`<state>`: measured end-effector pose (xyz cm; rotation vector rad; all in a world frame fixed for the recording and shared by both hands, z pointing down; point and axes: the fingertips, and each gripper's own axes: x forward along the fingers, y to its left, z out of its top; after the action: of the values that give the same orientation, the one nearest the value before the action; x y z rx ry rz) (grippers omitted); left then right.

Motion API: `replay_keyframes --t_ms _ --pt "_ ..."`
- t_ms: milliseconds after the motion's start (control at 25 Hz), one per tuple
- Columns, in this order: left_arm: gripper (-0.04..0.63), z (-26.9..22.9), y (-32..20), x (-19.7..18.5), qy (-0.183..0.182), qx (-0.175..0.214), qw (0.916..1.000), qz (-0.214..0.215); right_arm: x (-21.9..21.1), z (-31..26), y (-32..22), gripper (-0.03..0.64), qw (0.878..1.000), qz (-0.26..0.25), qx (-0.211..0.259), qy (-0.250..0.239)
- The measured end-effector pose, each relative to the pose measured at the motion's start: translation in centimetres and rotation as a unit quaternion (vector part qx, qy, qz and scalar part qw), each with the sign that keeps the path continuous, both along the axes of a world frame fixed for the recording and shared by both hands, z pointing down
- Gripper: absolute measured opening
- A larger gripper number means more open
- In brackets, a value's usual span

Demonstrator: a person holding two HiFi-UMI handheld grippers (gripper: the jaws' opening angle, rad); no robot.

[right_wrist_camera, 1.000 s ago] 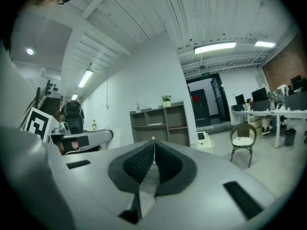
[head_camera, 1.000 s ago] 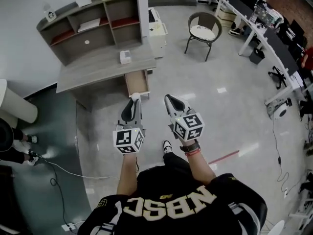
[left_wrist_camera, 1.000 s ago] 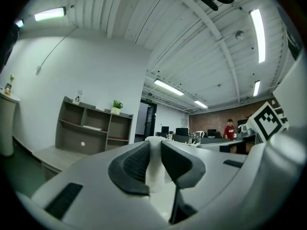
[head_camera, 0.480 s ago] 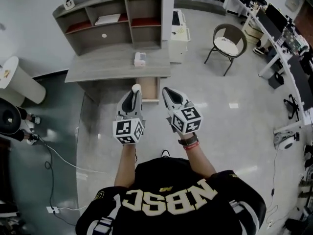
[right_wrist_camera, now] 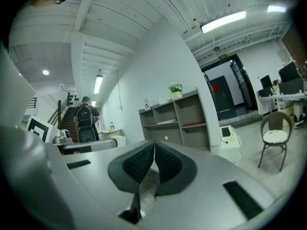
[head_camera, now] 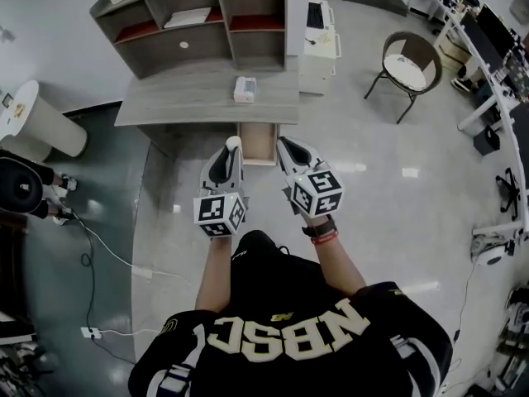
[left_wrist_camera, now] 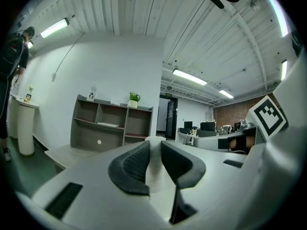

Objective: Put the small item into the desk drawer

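In the head view my left gripper (head_camera: 231, 150) is shut on a small white item (head_camera: 234, 143) that sticks out past its fingertips. The left gripper view shows that white item (left_wrist_camera: 154, 169) pinched between the two dark pads of the left gripper (left_wrist_camera: 154, 156). To its right, my right gripper (head_camera: 286, 147) is shut with nothing in it; its pads meet in the right gripper view (right_wrist_camera: 154, 161). Both point at the grey desk (head_camera: 198, 104), whose wooden drawer (head_camera: 258, 139) stands pulled open just beyond the fingertips.
A white box (head_camera: 245, 89) lies on the desk below a grey shelf unit (head_camera: 207, 19). A white cabinet (head_camera: 318, 33) and a round chair (head_camera: 408, 63) stand to the right. A white pedestal (head_camera: 37, 126), a person (head_camera: 21, 187) and a floor cable (head_camera: 99, 259) are at left.
The desk and its open drawer have come closer to both grippers as the person walked toward them. The left gripper still holds the white item; the right stays shut.
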<state>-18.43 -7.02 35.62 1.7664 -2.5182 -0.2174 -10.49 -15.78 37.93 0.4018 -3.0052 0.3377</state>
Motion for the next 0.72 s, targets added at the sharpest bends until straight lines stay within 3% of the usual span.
replay_keyframes --t_ms 440,720 --pt "0.087 5.0 -4.8 -3.8 0.038 -0.05 0.998 0.011 -3.8 5.3 -5.1 0.012 0.997 0.012 -0.053 0.046" --pt "0.087 11.3 -8.2 -6.6 0.071 -0.109 0.9912 0.024 -6.6 10.6 -6.9 0.012 0.991 0.01 -0.102 0.089"
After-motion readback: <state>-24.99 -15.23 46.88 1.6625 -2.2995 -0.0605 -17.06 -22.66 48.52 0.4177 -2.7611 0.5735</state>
